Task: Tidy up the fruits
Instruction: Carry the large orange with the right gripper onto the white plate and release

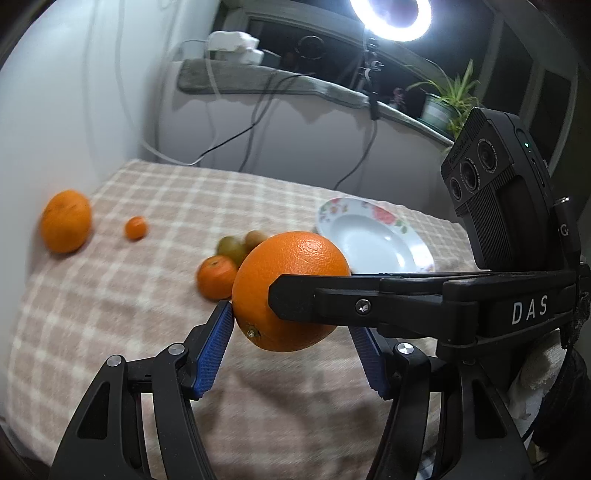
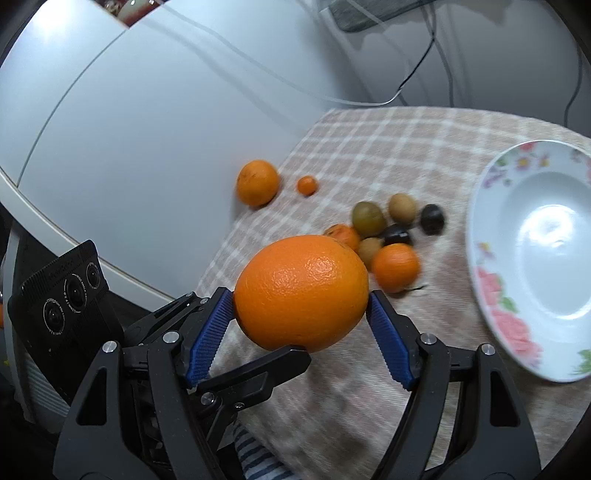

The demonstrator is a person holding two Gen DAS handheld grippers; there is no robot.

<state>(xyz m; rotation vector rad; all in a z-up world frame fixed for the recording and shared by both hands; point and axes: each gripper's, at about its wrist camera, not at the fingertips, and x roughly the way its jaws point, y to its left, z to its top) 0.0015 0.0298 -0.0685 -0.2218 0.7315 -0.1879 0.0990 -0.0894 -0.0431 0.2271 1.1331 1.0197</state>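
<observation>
Orange and round, the big orange (image 2: 301, 291) sits in the middle of both views, up off the checked cloth (image 2: 388, 155). We pinch it with both tools at once. Our right gripper (image 2: 301, 308) presses its blue pads (image 2: 207, 332) on the two sides. Our left gripper (image 1: 291, 321) squeezes it too. At the right edge lies the flowered plate (image 2: 491, 295). Smaller fruits (image 2: 384, 225) lie between, and another orange (image 2: 257, 181) sits upper left.

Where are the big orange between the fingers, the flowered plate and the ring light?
big orange (image 2: 301, 291), right wrist view, front peel.
flowered plate (image 2: 496, 295), right wrist view, floral rim.
ring light (image 1: 390, 31), left wrist view, glowing lower ring.
</observation>
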